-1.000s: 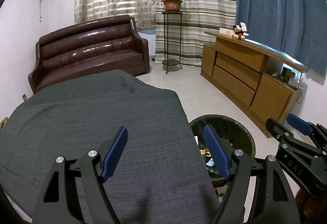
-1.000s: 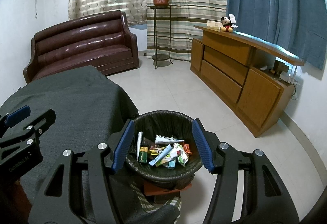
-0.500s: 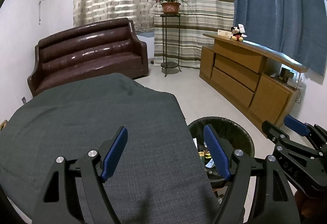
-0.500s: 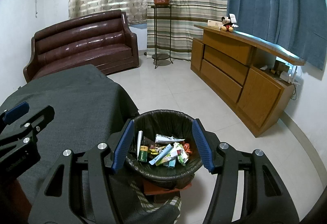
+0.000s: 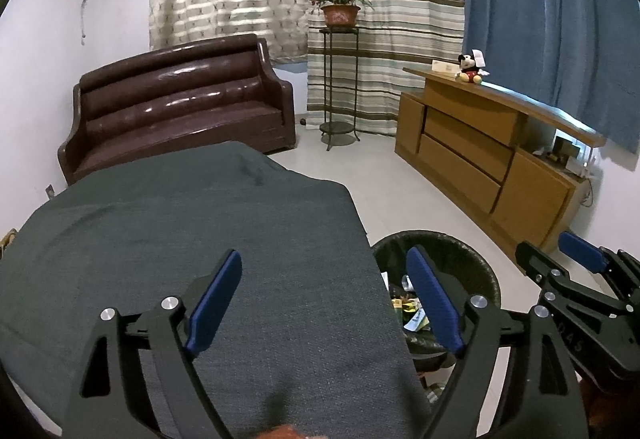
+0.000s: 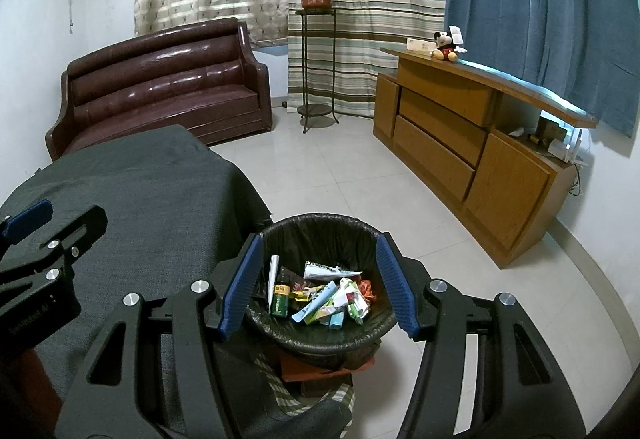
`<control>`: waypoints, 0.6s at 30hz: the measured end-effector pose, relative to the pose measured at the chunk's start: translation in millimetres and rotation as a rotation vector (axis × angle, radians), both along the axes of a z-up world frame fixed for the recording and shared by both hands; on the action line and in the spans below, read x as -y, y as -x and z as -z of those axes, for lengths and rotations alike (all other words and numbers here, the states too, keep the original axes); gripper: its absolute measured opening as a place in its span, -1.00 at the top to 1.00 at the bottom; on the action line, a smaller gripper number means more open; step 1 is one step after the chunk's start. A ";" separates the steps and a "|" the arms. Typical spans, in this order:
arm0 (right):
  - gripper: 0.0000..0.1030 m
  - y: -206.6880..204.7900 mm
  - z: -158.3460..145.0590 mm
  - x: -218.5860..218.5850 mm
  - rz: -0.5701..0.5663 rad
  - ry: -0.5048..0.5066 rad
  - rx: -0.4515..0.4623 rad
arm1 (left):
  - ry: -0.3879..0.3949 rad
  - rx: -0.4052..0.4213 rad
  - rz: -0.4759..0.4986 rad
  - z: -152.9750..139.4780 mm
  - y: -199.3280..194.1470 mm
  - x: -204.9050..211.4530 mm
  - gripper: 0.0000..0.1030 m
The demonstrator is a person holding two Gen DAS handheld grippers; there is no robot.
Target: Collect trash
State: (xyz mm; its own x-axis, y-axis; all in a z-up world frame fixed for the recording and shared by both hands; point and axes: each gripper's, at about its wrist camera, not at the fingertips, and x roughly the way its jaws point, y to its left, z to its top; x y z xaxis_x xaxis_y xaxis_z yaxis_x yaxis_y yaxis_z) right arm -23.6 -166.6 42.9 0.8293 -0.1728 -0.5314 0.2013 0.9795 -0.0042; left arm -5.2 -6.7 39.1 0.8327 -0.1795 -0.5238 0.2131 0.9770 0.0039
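Observation:
A bin lined with a black bag [image 6: 320, 219] stands on the floor by the right edge of the grey-clothed table [image 6: 160, 199]. Several wrappers [image 6: 332, 299] and a small green bottle [image 6: 280, 299] lie inside it. My right gripper [image 6: 319, 239] hangs over the bin, open, with nothing between its blue pads. My left gripper [image 5: 326, 259] hovers above the grey cloth [image 5: 180, 239]; its jaws are opening and hold nothing. In the left wrist view the bin [image 5: 460, 251] shows partly behind the right finger, and the right gripper [image 5: 560, 255] sits at the far right.
A brown leather sofa [image 5: 180, 111] stands beyond the table. A metal stand with a potted plant [image 5: 338, 79] is by the curtains. A wooden sideboard [image 6: 460, 143] with a plush toy [image 6: 446, 47] lines the right wall. White tile floor [image 6: 340, 167] lies between them.
The left gripper's jaws have spread a little wider. The right gripper and the bin look the same.

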 end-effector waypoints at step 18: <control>-0.14 0.8 2.1 -5.0 -0.007 0.001 -0.012 | -0.018 -0.004 -0.008 -1.1 -8.9 -1.1 -0.63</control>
State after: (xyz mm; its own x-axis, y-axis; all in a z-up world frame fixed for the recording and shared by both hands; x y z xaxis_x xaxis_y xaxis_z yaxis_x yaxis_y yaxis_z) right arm -24.4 -161.6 40.7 0.8241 -0.1671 -0.5412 0.1941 0.9809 -0.0072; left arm 3.8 -5.6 40.3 0.8317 -0.1635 -0.5306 0.2057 0.9784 0.0210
